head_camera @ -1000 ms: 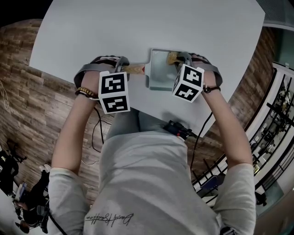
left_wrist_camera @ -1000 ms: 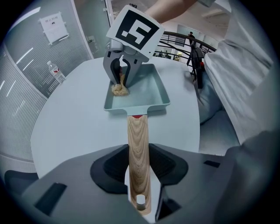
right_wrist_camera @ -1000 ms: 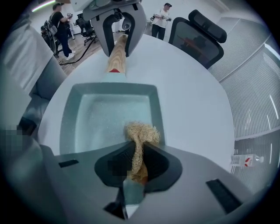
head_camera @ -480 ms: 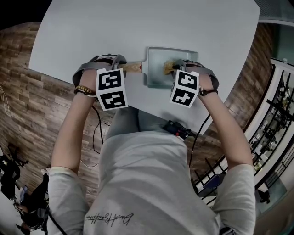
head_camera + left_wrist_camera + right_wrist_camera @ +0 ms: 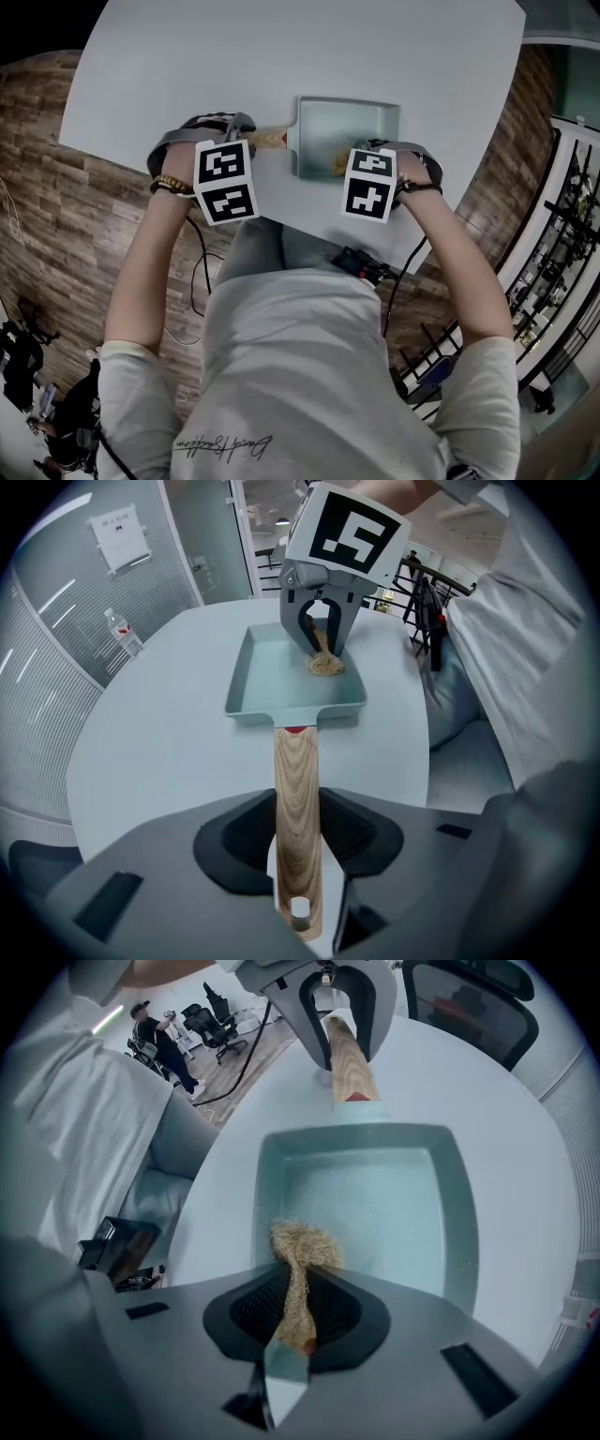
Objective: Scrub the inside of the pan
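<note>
A pale green square pan (image 5: 356, 127) (image 5: 281, 682) (image 5: 375, 1204) lies on the white table, its wooden handle (image 5: 267, 140) (image 5: 296, 817) (image 5: 348, 1063) pointing left. My left gripper (image 5: 246, 141) (image 5: 298, 855) is shut on that handle. My right gripper (image 5: 352, 161) (image 5: 295, 1312) is shut on a tan fibrous scrubber (image 5: 339, 163) (image 5: 324, 662) (image 5: 302, 1246). The scrubber's tuft rests on the pan's floor at the near edge of the pan.
The white table (image 5: 187, 66) has a curved edge close to the person's body. A dark device (image 5: 361, 262) lies at the person's lap. Wood flooring and railings surround the table; office chairs (image 5: 220, 1016) stand in the distance.
The right gripper has pulled the scrubber from the pan's far side back to its near side. The left gripper has held the handle still.
</note>
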The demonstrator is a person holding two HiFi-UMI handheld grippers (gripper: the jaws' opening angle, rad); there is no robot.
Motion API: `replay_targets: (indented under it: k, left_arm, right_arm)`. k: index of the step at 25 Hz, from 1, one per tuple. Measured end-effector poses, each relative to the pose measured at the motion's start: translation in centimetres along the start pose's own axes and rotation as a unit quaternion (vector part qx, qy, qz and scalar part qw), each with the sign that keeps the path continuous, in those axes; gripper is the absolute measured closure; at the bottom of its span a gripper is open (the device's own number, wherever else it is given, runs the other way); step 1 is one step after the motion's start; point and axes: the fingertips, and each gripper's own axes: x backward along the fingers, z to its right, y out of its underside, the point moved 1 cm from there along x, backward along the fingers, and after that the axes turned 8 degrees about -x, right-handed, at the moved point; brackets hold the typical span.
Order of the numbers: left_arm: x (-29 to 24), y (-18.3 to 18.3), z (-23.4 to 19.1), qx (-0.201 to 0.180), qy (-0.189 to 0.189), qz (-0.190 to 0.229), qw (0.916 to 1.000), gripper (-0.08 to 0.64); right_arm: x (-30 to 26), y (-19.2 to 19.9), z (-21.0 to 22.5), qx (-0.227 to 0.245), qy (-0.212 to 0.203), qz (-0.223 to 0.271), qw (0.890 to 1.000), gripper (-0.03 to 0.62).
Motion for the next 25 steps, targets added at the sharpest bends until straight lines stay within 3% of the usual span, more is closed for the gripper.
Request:
replay_targets:
  k: [3,7,16,21,25]
  left_arm:
    - [0.0,0.0,0.1,-0.005,0.003,0.001,1.0000,0.411]
    - [0.3,-0.1,0.4,-0.014,0.009,0.013,0.9998,0.411]
    - [0.4,-0.1,0.5,-0.018,0.015,0.010,0.9997,0.411]
    - [0.4,-0.1,0.4,-0.008,0.009,0.008,0.9999,0.411]
    - [0.4,-0.2,0.6,0.011,0.004,0.004,0.9999,0.411]
  right_arm:
    - [0.0,0.0,-0.2,-0.003,0.004,0.001,1.000,0.525]
    - [0.3,0.1,0.8,-0.006,0.070,0.027,0.997,0.523]
    - [1.6,-0.3,9.3,-0.009,0.178,0.039,0.983,0.521]
    - [1.7,-0.4,9.7,0.010,0.208,0.041,0.977,0.523]
    - [1.7,-0.2,9.3,0.000,0.198,0.051,0.979,0.523]
